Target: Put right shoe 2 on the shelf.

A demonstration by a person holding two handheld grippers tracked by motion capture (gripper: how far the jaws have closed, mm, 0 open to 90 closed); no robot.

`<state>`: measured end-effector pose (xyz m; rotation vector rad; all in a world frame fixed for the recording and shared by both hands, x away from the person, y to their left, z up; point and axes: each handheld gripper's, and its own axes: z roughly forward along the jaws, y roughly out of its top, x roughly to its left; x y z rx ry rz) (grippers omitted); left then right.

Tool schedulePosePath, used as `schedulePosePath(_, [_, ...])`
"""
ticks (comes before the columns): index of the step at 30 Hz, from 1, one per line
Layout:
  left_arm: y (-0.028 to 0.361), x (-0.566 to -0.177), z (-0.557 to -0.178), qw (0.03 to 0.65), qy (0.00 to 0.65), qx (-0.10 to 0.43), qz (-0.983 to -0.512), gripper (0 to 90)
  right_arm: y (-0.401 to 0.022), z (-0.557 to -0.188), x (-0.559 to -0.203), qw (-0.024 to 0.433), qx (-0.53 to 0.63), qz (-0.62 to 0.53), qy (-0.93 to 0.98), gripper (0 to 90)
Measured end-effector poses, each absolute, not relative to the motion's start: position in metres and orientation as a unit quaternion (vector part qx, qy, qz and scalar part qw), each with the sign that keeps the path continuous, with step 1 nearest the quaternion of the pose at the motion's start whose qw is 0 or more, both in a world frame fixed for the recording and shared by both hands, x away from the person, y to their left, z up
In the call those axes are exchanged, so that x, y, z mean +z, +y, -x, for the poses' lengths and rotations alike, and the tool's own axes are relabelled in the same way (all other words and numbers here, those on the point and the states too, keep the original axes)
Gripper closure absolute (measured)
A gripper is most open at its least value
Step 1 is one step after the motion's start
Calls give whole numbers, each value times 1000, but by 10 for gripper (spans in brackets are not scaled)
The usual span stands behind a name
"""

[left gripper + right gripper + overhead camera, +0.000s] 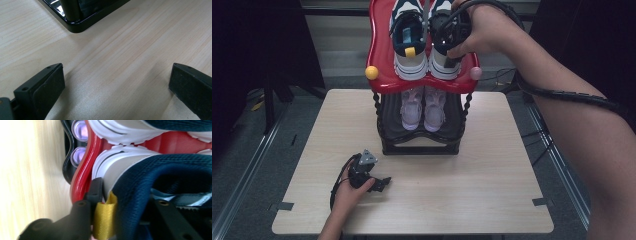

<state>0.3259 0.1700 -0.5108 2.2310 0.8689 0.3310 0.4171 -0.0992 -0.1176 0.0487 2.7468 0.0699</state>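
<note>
The left gripper's two black fingers stand wide apart in the left gripper view, with nothing between them, only the bare pale wooden desk. In the high view this left gripper rests low near the front left corner of the desk, in the left hand, well apart from the shoes.

At the middle of the back edge stands a two-level shoe rack with a glossy red upper shelf and a black base. On the lower level is a pair of small lilac shoes. On the red shelf, side by side, are the left navy-and-white sneaker and the right navy-and-white sneaker, both with the heel toward the person and the long axis running from the front edge of the shelf to the back.

The right gripper, in the right hand, comes down from above onto the heel of the right sneaker. In the right gripper view one of its fingers lies outside the heel, beside the yellow fabric pull loop, and the other is inside the shoe opening, so the padded navy collar is between them. They are only moderately apart; whether they press on the collar I cannot tell.

I judge that the coming move depends on this heel grip: the toe points away from the fingers, so the shoe would hang from its heel.
</note>
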Motion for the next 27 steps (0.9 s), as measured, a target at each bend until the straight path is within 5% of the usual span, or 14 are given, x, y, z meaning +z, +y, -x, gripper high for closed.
schedulePosePath(6, [170,-511,-326,355,336,128,-863,0,-102,-417,-115,199,36,-56,978,436])
schedulePosePath(15, [170,-511,-326,356,336,129,-862,0,-105,-415,-99,135,78,-136,978,174])
schedulePosePath(27, [170,-511,-326,355,337,129,-863,0,-109,-406,-85,122,69,-143,980,190])
